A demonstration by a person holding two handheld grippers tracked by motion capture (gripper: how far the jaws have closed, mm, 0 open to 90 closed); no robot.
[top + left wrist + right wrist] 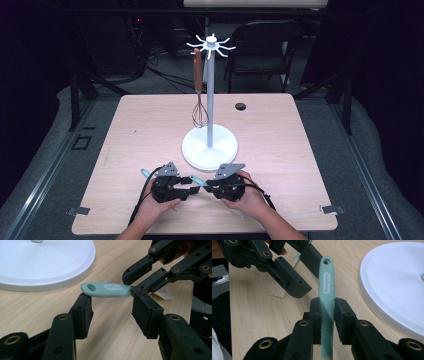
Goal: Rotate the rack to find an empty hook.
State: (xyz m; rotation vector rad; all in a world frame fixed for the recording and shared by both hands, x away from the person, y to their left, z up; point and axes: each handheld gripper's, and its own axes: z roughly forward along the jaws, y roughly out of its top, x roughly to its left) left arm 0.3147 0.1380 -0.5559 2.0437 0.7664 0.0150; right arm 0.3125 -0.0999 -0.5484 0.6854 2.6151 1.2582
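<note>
right tool (pixel 327 302): clamped on the mint-green handle (pixel 326 287), mid-shaft, just above the desk (pixel 150 130).
left tool (pixel 111 308): jaws apart, nothing pinched; handle's holed end sits just past its tips.
axis: handle runs straight out of the right tool's jaws toward the left tool, hole end leading.
stand: white hook stand (pixel 210 145) just behind both hands, whisk (pixel 199 100) hanging on it.
nearer: left tool, for a handover.
</note>
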